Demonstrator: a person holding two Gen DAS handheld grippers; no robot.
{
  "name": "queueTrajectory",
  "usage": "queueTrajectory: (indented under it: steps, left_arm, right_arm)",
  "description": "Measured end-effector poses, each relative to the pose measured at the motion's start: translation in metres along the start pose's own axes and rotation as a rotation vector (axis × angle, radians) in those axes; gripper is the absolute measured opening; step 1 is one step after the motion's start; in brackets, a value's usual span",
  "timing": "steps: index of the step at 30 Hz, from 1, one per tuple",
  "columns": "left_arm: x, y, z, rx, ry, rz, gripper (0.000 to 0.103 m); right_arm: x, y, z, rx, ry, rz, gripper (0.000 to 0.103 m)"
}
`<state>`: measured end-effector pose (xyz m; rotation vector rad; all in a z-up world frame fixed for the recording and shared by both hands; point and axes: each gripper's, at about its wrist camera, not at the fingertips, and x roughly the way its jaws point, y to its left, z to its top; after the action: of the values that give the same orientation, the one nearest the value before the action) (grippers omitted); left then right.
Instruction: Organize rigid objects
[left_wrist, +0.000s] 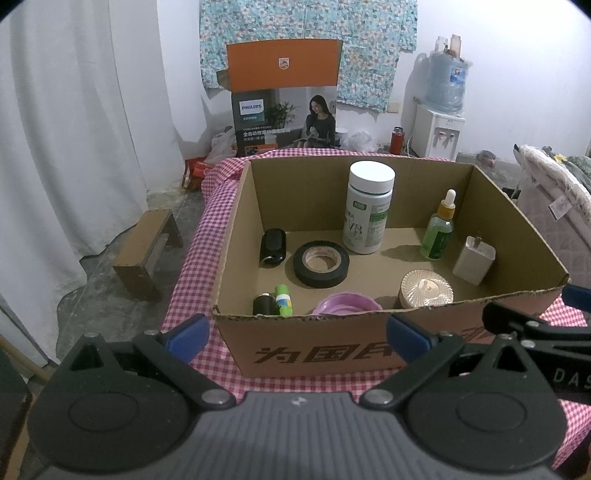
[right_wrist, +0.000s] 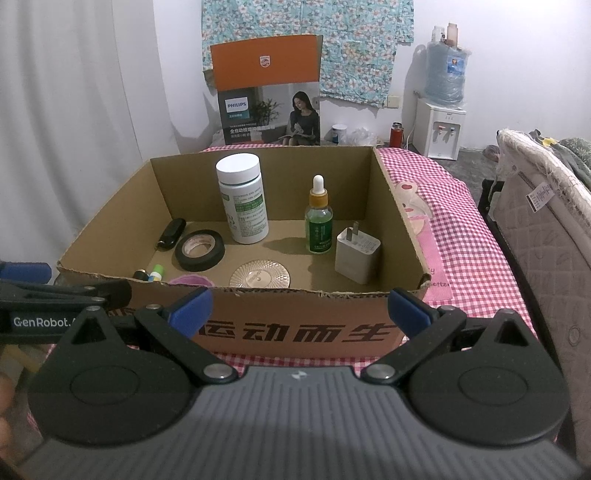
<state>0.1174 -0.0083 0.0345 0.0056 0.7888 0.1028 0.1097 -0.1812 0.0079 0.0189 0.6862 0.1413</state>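
Brown corrugated cardboard box (left_wrist: 406, 343) sits on the pink-and-white checked cloth of the worktop (left_wrist: 207, 229), open top, all task items already inside it.

Left wrist view: left gripper (left_wrist: 297, 334) hovers just short of the box's near wall, jaws wide apart, nothing between them. Straight ahead and below, past the wall: pink plastic dish (left_wrist: 347, 303), black roll of tape (left_wrist: 321, 263) lying flat, black-and-green small tubes (left_wrist: 273, 305) at the near-left corner. Black oval case (left_wrist: 272, 247) lies farther left, long axis running away from the jaws. White-capped tall supplement bottle (left_wrist: 367, 206) stands upright toward the back. Right gripper's arm pokes in at the right edge.

Right wrist view: right gripper (right_wrist: 298, 310) also in front of the near wall, jaws spread, empty. White square plug charger (right_wrist: 356, 254) stands slightly right of centre, prongs up; green glass dropper bottle (right_wrist: 318, 221) upright just behind it. Round ribbed beige lid (right_wrist: 260, 274) lies flat dead ahead.

Judgement: charger, dropper and lid fall to the right gripper; tape, case and tubes to the left. Either must go over the wall and down.
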Motion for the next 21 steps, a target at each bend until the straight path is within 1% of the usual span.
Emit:
queueTrajectory:
  steps: [21]
  left_arm:
    - [0.001,0.0,-0.002,0.001,0.006,0.001,0.102]
  right_arm:
    - [-0.0015,-0.0009,-0.003,0.001,0.007,-0.003,0.102]
